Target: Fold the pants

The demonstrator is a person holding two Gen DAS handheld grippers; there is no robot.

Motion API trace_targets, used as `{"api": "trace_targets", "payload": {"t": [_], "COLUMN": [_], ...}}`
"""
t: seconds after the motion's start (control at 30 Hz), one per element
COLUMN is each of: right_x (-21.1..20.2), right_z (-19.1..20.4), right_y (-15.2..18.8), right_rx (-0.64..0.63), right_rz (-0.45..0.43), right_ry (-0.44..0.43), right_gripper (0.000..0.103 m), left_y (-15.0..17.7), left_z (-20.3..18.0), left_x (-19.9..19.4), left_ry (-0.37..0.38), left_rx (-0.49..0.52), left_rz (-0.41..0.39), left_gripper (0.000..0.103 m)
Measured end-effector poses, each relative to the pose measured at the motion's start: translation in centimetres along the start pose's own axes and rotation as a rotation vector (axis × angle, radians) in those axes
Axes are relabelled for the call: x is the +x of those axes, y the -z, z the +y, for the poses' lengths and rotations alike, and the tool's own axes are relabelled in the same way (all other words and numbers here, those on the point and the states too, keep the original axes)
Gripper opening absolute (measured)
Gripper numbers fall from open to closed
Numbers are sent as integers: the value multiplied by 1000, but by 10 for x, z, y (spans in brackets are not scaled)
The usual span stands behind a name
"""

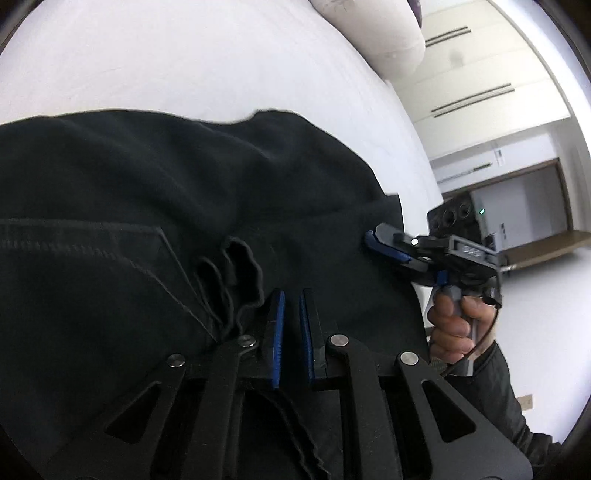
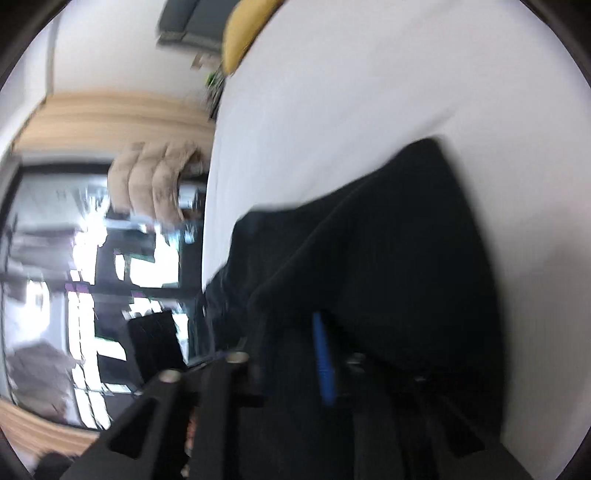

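Black pants (image 1: 184, 206) lie bunched on a white bed (image 1: 166, 62); a pocket seam and a ruffled waistband edge show near my left gripper. My left gripper (image 1: 291, 295) hovers over the pants with its blue-padded jaws slightly apart and nothing between them. My right gripper (image 1: 373, 240) shows at the pants' right edge, jaws closed on the fabric. In the blurred right wrist view the pants (image 2: 388, 236) drape over my right gripper (image 2: 314, 321); one blue pad (image 2: 325, 362) shows, the other finger is hidden by cloth.
A white pillow (image 1: 373, 33) lies at the bed's far end. White cupboards (image 1: 472, 74) and a wooden shelf stand to the right past the bed edge. The right wrist view shows a yellow cushion (image 2: 243, 33) and a window.
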State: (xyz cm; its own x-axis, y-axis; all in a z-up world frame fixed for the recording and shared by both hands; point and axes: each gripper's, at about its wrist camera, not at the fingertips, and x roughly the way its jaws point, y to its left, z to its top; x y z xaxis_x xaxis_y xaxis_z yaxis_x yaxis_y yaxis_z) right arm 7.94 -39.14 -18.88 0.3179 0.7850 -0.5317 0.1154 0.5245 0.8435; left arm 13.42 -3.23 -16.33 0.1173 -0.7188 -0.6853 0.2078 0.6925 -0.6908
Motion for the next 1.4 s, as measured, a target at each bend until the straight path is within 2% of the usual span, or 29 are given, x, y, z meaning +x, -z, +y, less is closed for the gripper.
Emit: {"api": "trace_targets", "payload": {"t": [0.03, 0.17, 0.2, 0.23, 0.27, 0.33, 0.37, 0.43, 0.47, 0.5, 0.57, 0.6, 0.7, 0.73, 0.77, 0.83, 0.87, 0.9, 1.03, 1.13, 1.3, 1.4], "right_x": [-2, -15, -20, -22, -24, -18, -9, 11, 13, 11, -1, -12, -34, -32, -29, -11, -3, 6, 40, 56, 53, 55], "right_z": [-5, -7, 0, 8, 17, 32, 39, 44, 45, 42, 33, 28, 32, 40, 47, 63, 67, 71, 75, 84, 87, 84], "right_y": [-2, -5, -3, 1, 7, 15, 22, 33, 35, 34, 29, 27, 33, 38, 42, 56, 61, 66, 79, 81, 77, 83], "right_rx": [10, 25, 7, -7, -27, -62, -88, -146, -170, -164, -74, -26, 8, -8, -26, -67, -77, -81, -57, -42, -39, -33], "right_rz": [-9, -58, -72, -78, -80, -58, -27, 33, 25, 5, -50, -106, -240, -248, -239, -191, -175, -161, -112, -108, -112, -102], "right_ry": [6, 49, 69, 63, 23, -45, -52, 33, 65, 58, 33, 35, 47, 19, -16, -97, -124, -146, -209, -249, -319, -332], "right_gripper": [0, 1, 5, 23, 46, 63, 67, 64, 59, 58, 56, 56, 69, 73, 75, 75, 75, 75, 75, 75, 76, 75], "left_y": [-1, -1, 0, 2, 4, 10, 14, 26, 35, 43, 66, 78, 114, 128, 139, 166, 179, 191, 218, 226, 227, 227], "left_z": [3, 1, 0, 0, 0, 2, 1, 3, 3, 4, 8, 12, 31, 41, 51, 71, 79, 89, 113, 138, 169, 186], "left_x": [-3, -24, -26, -31, -34, -43, -47, -66, -81, -94, -130, -150, -211, -229, -244, -271, -282, -292, -305, -309, -289, -280], "left_ry": [-1, -29, -40, -50, -56, -64, -65, -90, -107, -114, -122, -133, -167, -166, -167, -165, -163, -150, -114, -44, 109, 160], "left_rx": [3, 25, 33, 40, 42, 39, 36, 26, 25, 24, 14, 5, -55, -97, -140, -250, -299, -348, -430, -506, -657, -730], "left_rz": [-3, -25, -33, -42, -50, -68, -81, -121, -149, -171, -236, -274, -390, -434, -470, -586, -638, -657, -671, -648, -665, -685], "left_gripper": [9, 9, 9, 9, 9, 9, 9, 10, 10, 10, 10, 10, 14, 25, 56, 98, 98, 98, 98, 98, 98, 98]}}
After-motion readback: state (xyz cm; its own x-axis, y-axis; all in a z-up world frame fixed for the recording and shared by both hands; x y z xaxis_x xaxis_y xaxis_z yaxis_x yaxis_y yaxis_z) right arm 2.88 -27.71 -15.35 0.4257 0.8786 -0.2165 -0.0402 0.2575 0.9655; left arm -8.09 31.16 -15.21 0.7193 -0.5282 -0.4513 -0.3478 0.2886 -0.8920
